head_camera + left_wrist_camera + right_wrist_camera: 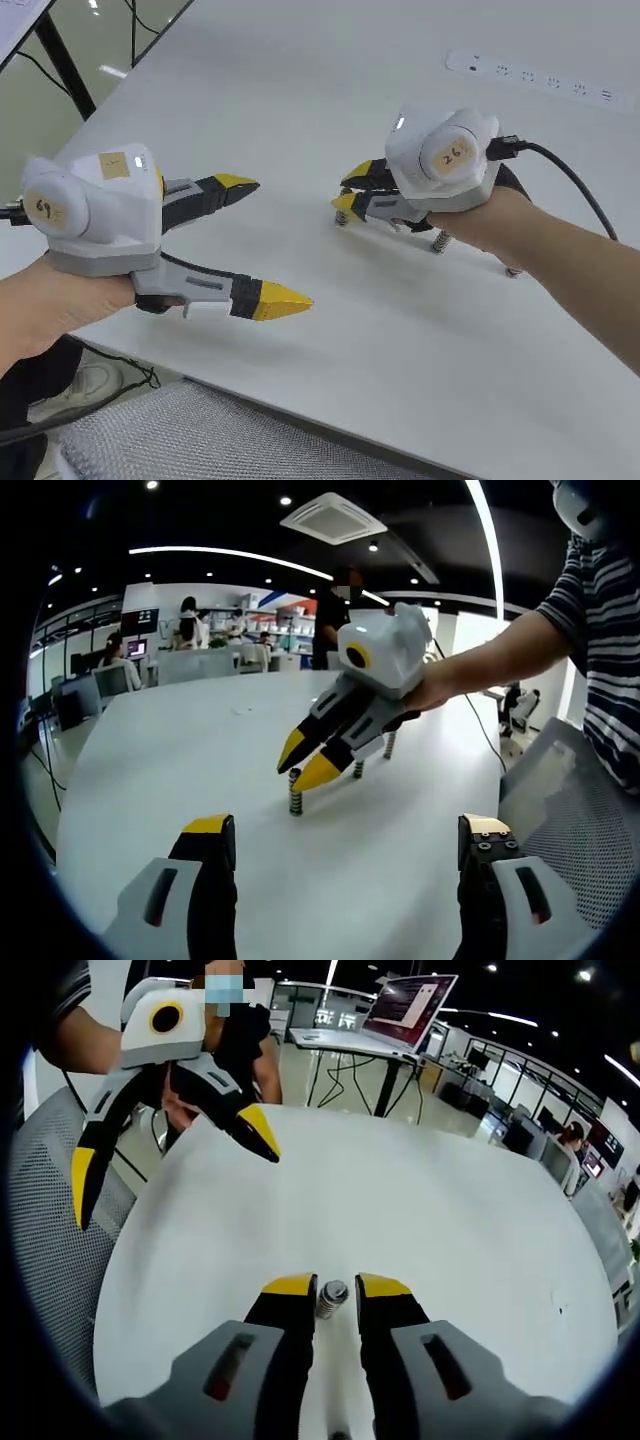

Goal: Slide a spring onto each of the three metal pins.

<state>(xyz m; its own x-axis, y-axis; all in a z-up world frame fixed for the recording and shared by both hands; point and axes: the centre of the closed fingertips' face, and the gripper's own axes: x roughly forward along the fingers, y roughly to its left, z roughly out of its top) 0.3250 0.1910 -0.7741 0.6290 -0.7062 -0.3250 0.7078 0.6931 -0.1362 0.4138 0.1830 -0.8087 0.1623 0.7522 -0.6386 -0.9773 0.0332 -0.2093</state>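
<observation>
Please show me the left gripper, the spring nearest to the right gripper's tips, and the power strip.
left gripper (275, 240), head view, midway between its yellow fingertips.
spring (330, 1302), right gripper view, on its coils.
power strip (540, 78), head view, on its white top face.

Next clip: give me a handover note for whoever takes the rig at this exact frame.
Left gripper: open wide, empty, above the table.
Right gripper: jaws narrowly apart, flanking the front pin; contact unclear.
Things: front pin, middle pin and far pin stand upright in a row.
Done: all three seem to carry springs; the two behind are too small to confirm.
Left: check seating, then withdraw.
</observation>
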